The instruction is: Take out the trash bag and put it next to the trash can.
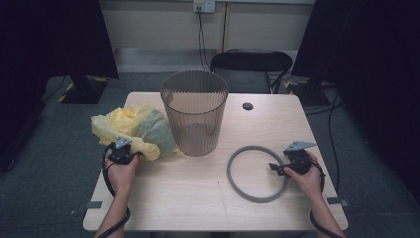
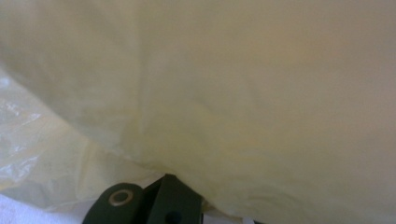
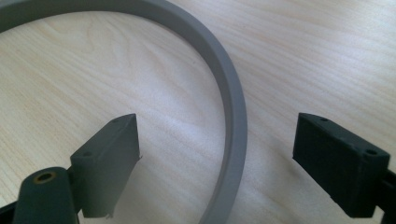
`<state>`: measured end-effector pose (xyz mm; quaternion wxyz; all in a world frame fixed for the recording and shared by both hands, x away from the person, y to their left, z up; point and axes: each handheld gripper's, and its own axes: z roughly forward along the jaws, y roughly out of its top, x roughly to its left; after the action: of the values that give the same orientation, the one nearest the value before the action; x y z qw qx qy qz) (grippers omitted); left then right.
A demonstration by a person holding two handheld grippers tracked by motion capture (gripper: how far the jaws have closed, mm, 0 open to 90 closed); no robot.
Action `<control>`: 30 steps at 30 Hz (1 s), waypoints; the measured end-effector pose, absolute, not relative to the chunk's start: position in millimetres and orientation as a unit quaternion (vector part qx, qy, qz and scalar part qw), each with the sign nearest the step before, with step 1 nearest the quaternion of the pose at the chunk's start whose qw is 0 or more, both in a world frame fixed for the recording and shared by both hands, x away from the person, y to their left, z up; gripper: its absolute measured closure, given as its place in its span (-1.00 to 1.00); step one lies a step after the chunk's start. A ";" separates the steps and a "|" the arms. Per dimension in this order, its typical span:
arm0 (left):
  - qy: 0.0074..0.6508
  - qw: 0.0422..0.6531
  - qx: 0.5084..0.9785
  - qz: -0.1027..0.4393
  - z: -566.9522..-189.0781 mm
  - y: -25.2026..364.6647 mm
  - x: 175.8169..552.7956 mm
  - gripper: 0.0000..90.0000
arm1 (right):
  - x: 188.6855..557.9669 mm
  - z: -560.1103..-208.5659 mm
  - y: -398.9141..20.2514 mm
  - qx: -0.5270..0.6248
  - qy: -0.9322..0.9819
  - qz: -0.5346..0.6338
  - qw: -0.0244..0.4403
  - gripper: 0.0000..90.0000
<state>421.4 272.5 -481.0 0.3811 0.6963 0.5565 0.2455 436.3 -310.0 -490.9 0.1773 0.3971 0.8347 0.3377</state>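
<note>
yellow bag [image 1: 130,130] pinched shut in left gripper [image 1: 120,151] for lining; grey ring [image 1: 257,173] straddled, untouched, by wide-open right gripper [image 3: 217,154], lower right.

Both my forearms enter from near edge of high view. My left hand [image 1: 120,168] wraps left gripper [image 1: 120,148], jaws pointing away from me, closed tight (pads hidden from above). My right hand [image 1: 308,174] holds right gripper [image 3: 217,149] low, aimed toward my left; jaws stand wide apart, pads touching nothing. Cable loops at each wrist. Grey plate tops each gripper.
</note>
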 end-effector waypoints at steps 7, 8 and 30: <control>0.554 0.401 0.689 0.240 -485.7 273.9 418.2 0.67 | 434.7 -496.6 -312.1 0.410 0.828 0.344 0.169 -0.69; 0.550 0.413 0.689 0.229 -487.0 274.0 414.7 0.59 | 434.5 -496.6 -312.4 0.410 0.828 0.344 0.170 -0.69; 0.501 0.410 0.719 0.252 -492.9 259.6 351.5 -0.34 | 430.1 -499.8 -313.3 0.419 0.815 0.356 0.180 -0.70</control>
<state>351.5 259.6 -492.9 0.4104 0.7190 0.5011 0.2519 430.1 -313.3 -499.8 0.1803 0.4195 0.8153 0.3562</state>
